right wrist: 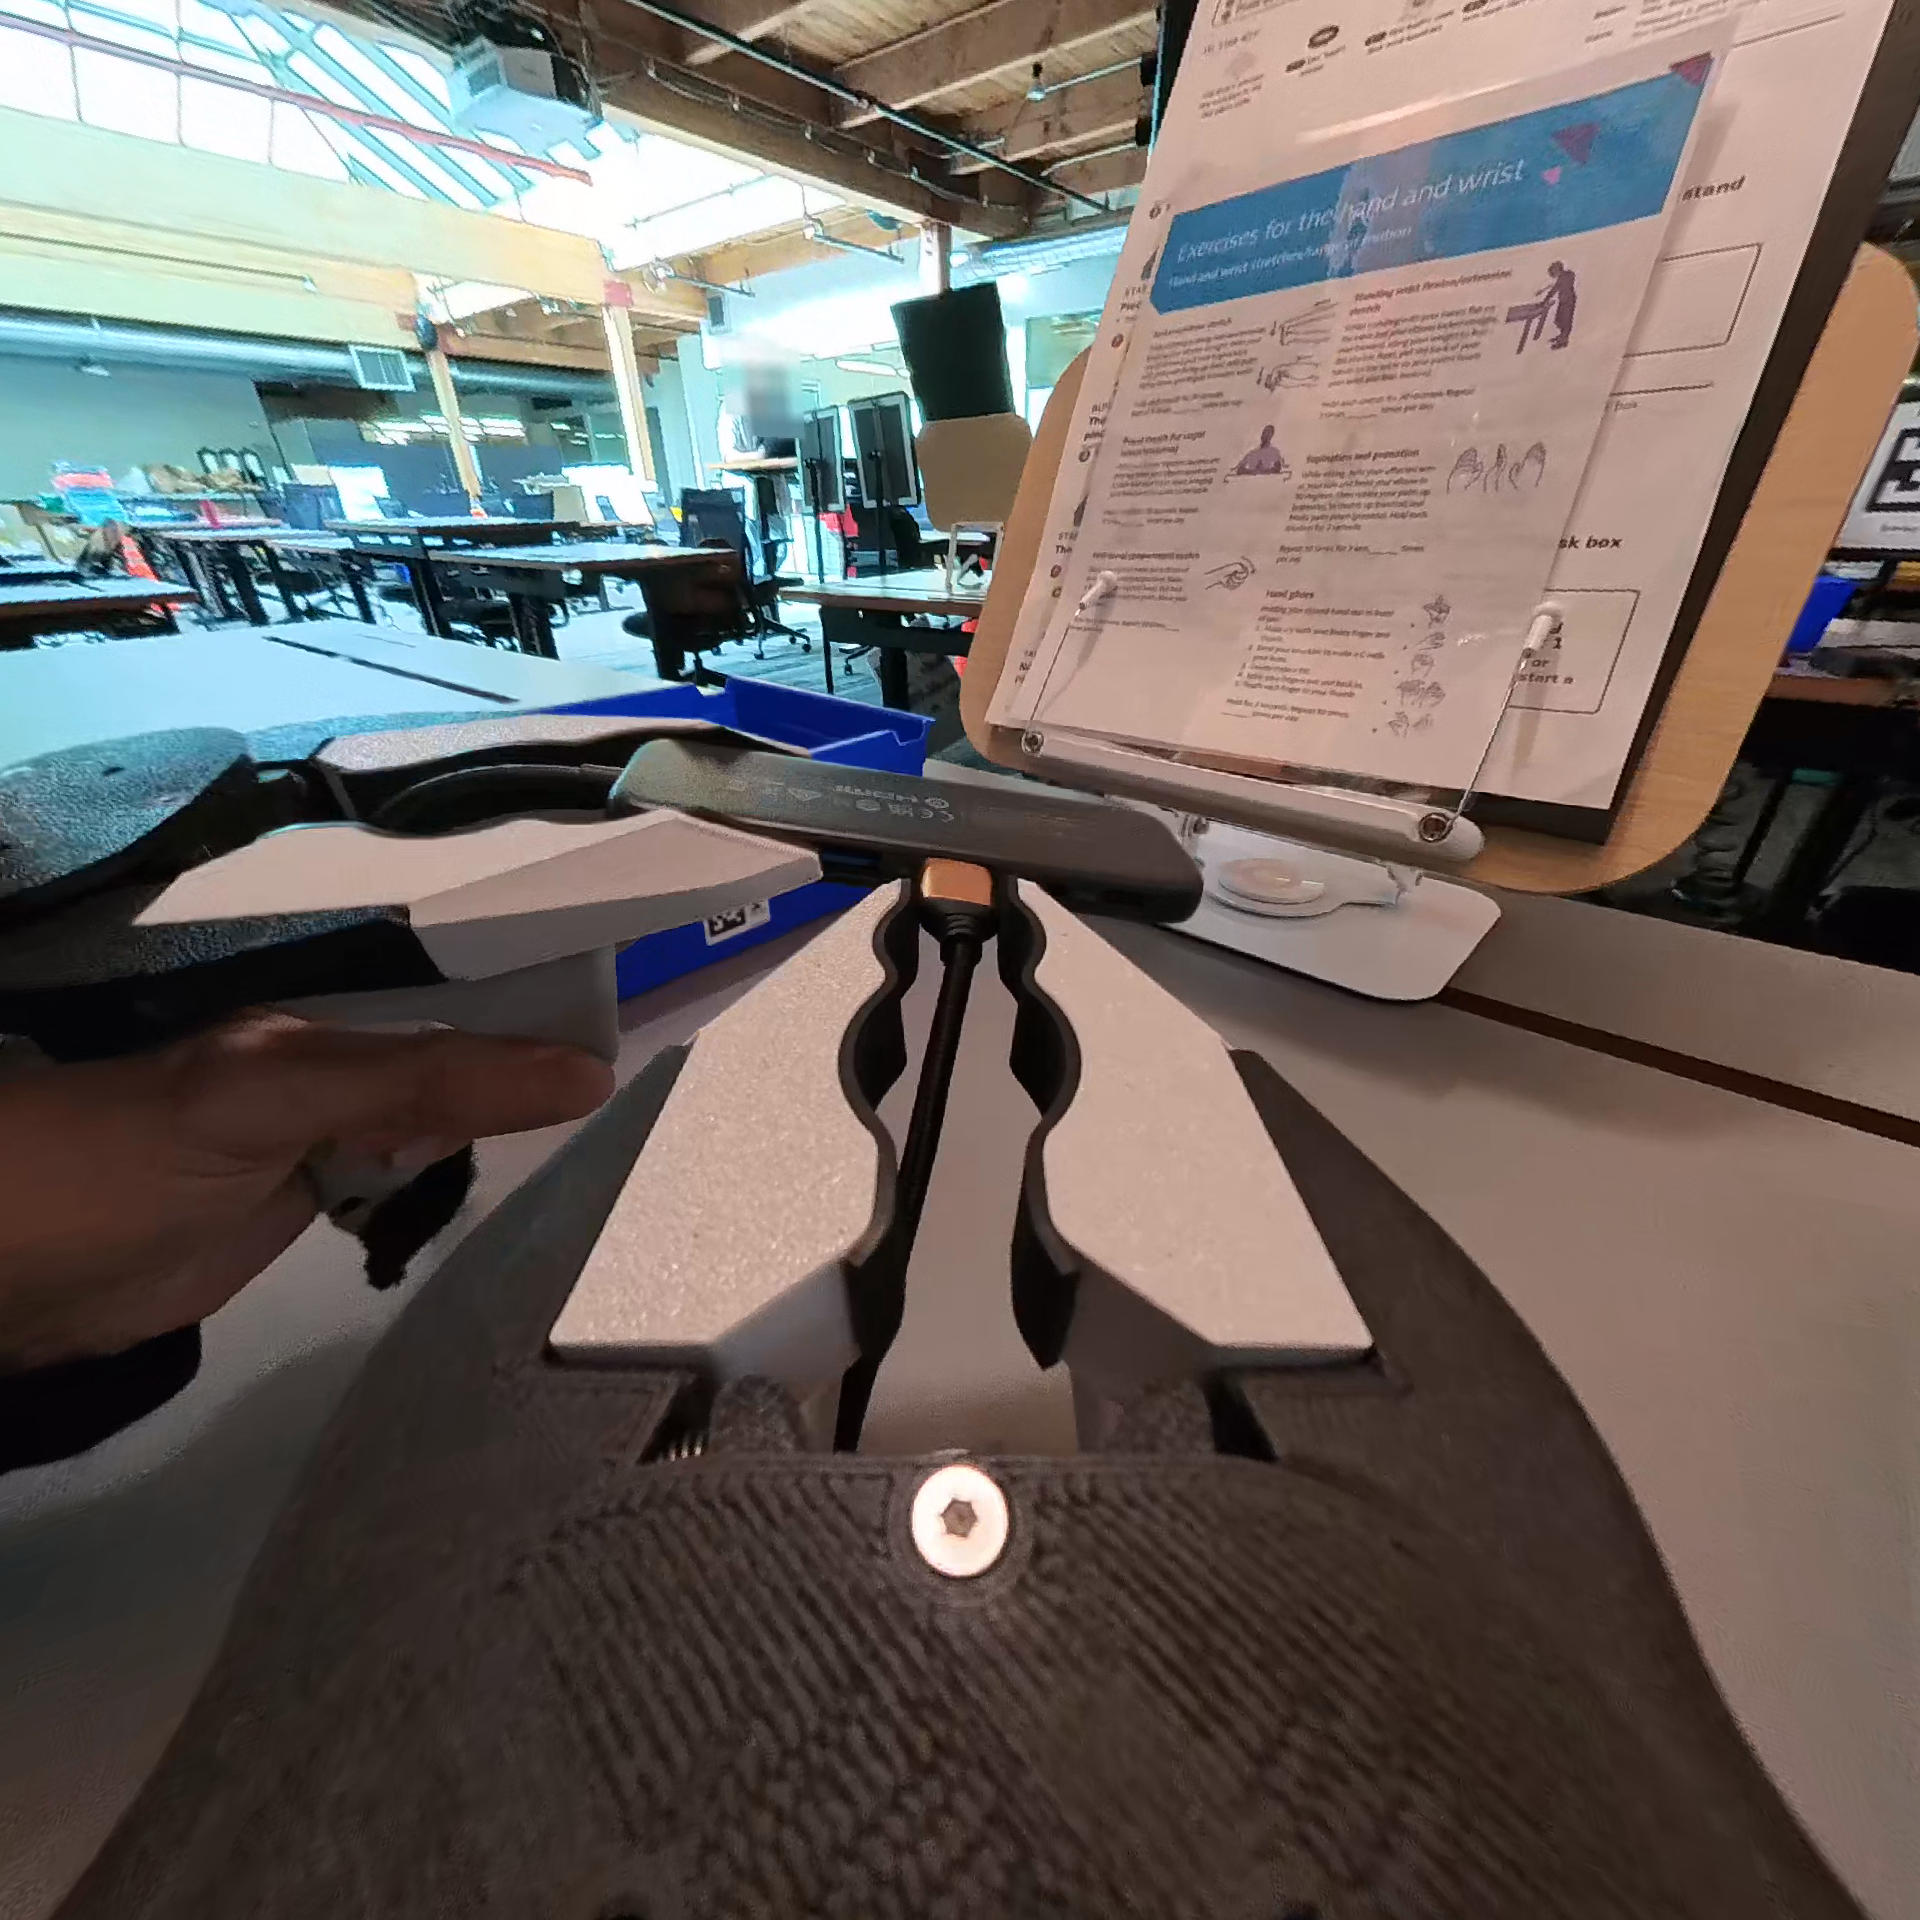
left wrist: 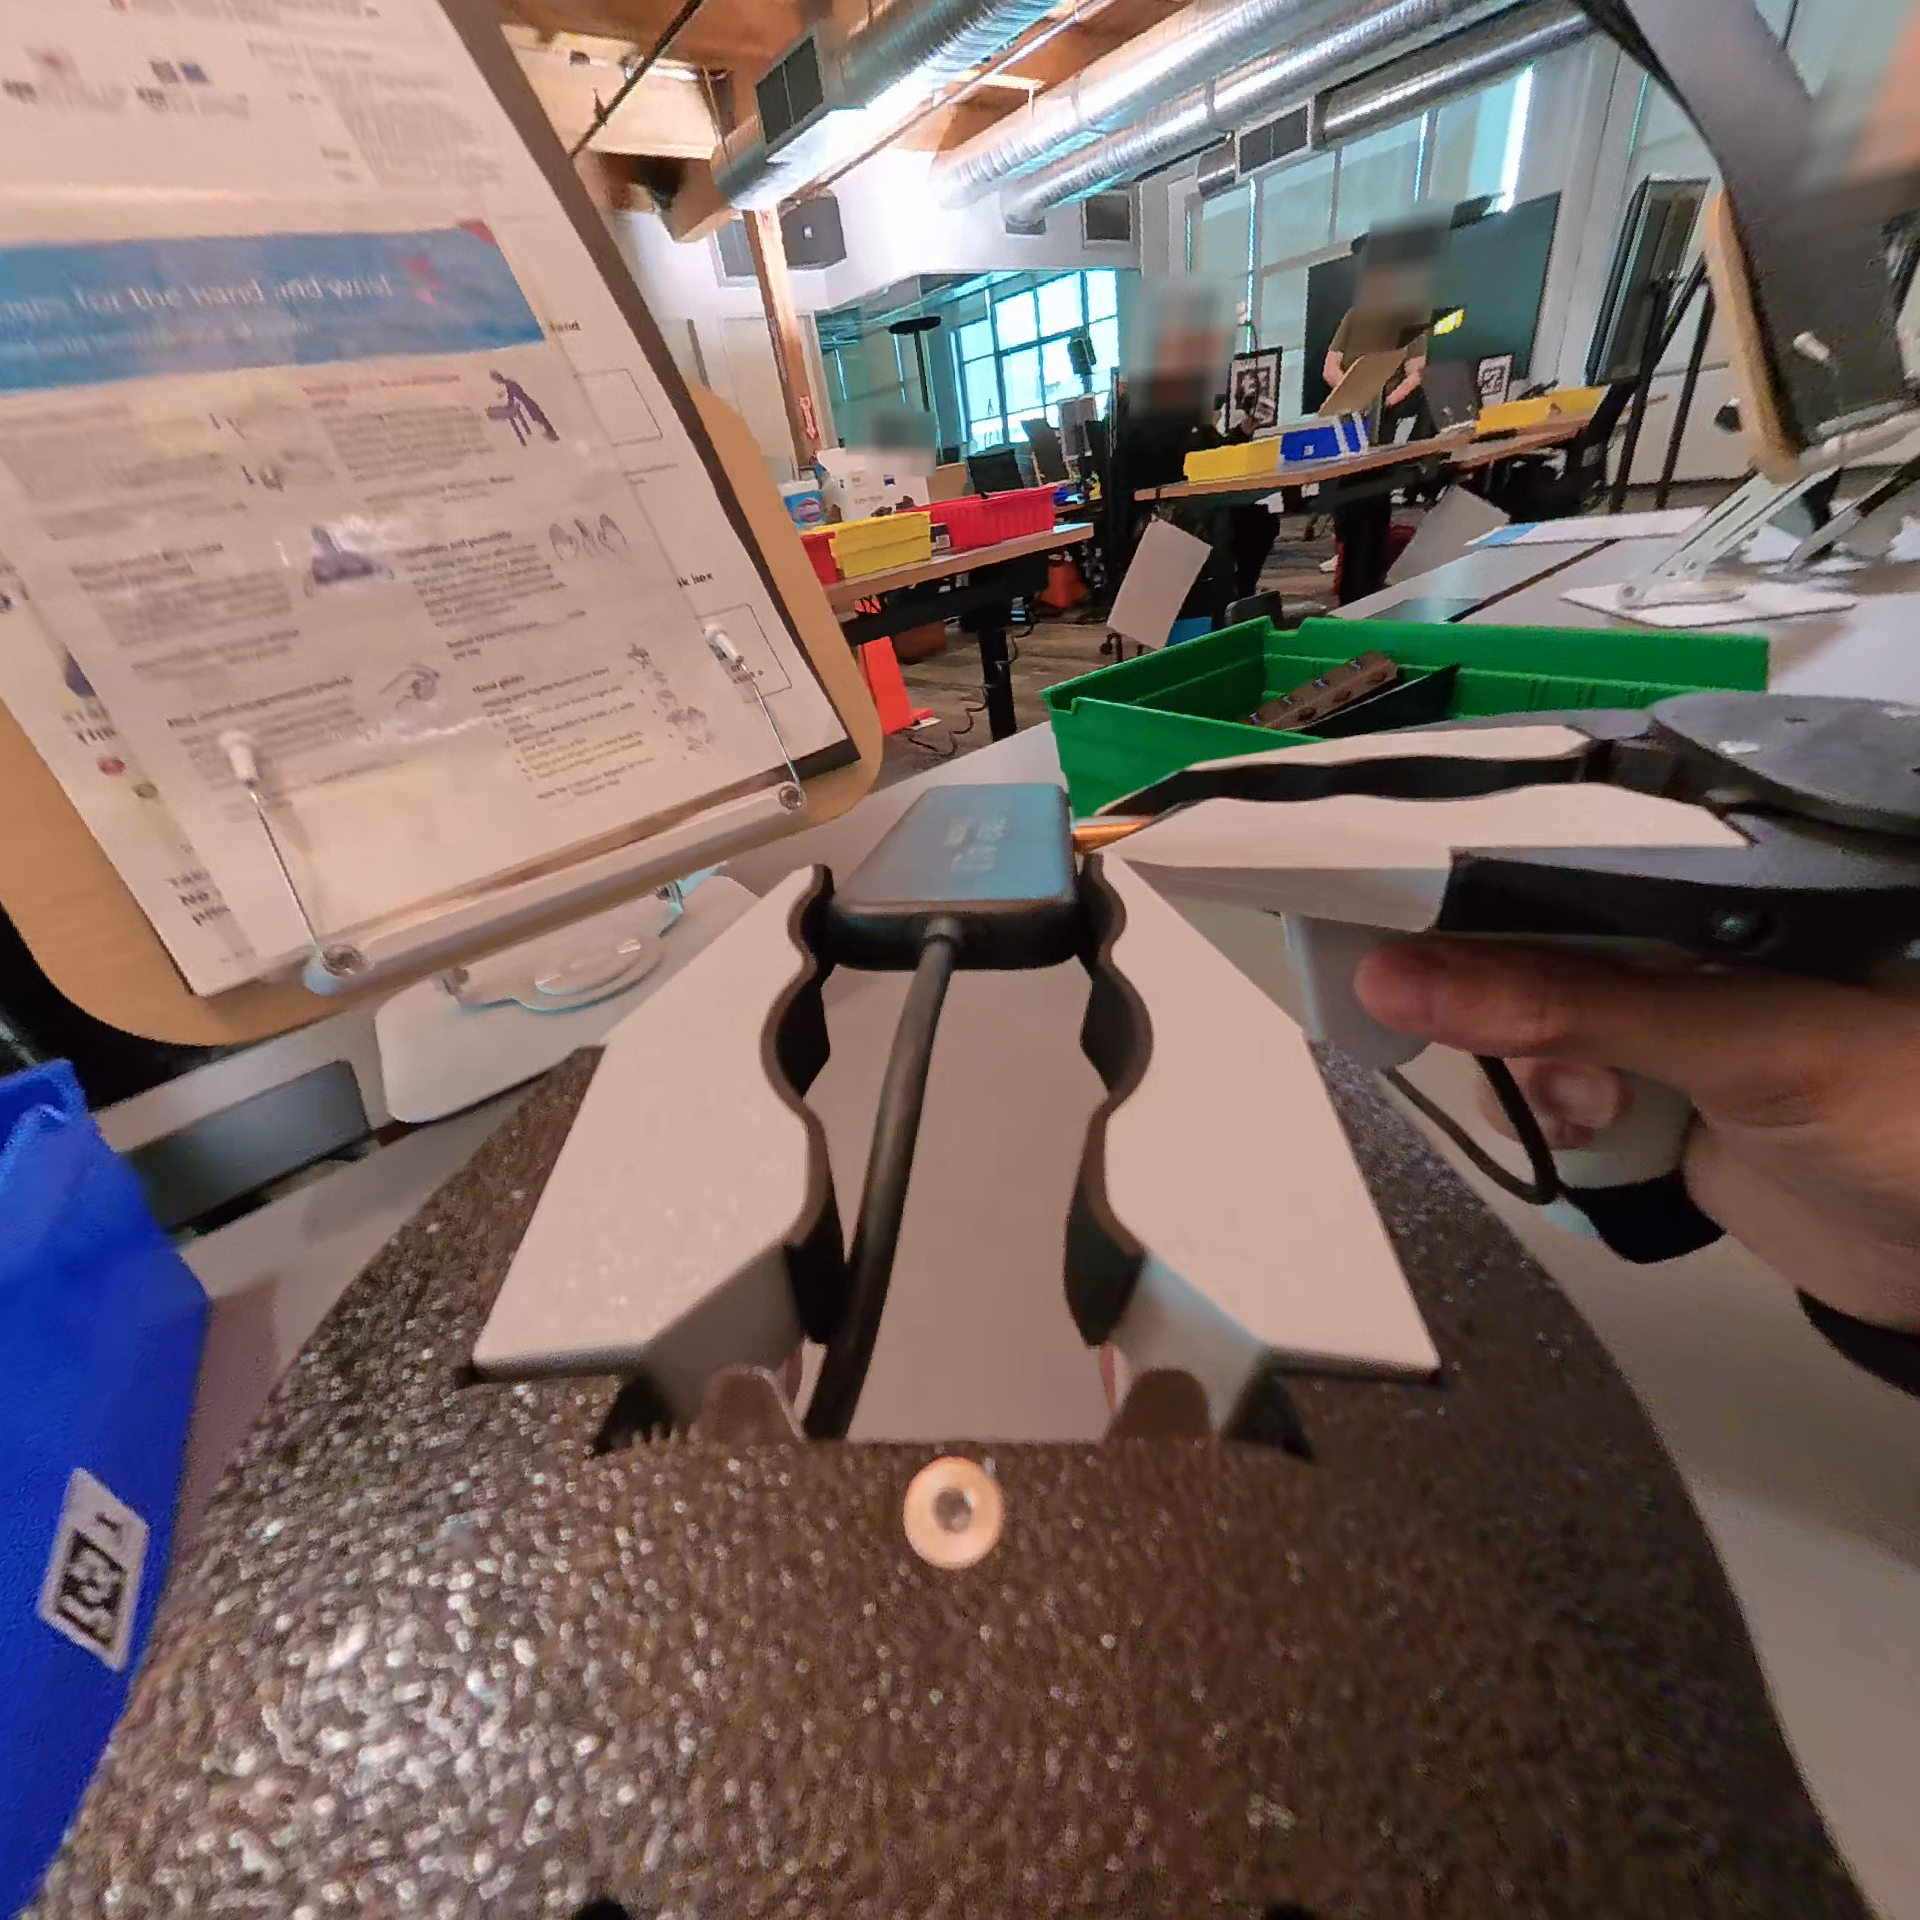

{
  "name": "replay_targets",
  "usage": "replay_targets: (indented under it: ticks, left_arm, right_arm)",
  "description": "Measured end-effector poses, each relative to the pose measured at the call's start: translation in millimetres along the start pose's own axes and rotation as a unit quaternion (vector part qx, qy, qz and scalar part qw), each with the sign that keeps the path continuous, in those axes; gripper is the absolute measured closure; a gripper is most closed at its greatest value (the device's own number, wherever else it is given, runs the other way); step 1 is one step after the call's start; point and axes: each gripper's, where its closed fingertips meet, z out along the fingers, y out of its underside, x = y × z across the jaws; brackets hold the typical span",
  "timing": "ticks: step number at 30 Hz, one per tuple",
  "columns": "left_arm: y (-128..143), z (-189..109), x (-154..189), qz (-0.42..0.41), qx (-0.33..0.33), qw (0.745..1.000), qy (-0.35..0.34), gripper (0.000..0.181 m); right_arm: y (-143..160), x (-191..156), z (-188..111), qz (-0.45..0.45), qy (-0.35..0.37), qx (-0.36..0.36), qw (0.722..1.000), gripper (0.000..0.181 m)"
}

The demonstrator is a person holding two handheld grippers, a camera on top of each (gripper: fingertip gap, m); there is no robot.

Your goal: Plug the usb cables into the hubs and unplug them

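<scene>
My left gripper (left wrist: 956,920) is shut on a dark grey USB hub (left wrist: 961,857) and holds it level above the table; the hub's own black cable (left wrist: 894,1143) runs back between the fingers. My right gripper (right wrist: 956,899) is shut on a gold USB plug (right wrist: 954,883) with a black cable (right wrist: 925,1122). The plug's tip meets the hub's (right wrist: 914,821) side, where the ports are; how deep it sits is hidden. In the left wrist view the right gripper (left wrist: 1101,831) comes in from the right with the gold plug (left wrist: 1107,831) against the hub's edge.
A document stand (left wrist: 343,499) with printed sheets stands just behind the hub, also in the right wrist view (right wrist: 1403,436). A green bin (left wrist: 1403,686) with dark hubs lies at the back right. A blue bin (right wrist: 790,831) sits on the left. Grey table (right wrist: 1558,1195) below.
</scene>
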Motion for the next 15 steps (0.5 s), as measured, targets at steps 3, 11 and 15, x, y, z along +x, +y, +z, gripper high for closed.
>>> replay_targets:
  ticks: [3,11,15]
  left_arm:
    - [-1,0,2,0.033,-0.001,0.999,-0.01,0.135]
    - [-8,-27,-62,-0.035,0.034,0.995,-0.091,0.136]
    - [-8,-13,-39,0.011,0.027,0.997,-0.075,0.136]
  right_arm:
    - [-2,1,-2,-0.012,-0.006,0.002,1.0,0.168]
    - [-36,31,-42,0.043,0.024,0.107,0.993,0.168]
    - [-44,4,-37,-0.016,-0.061,0.105,0.992,0.168]
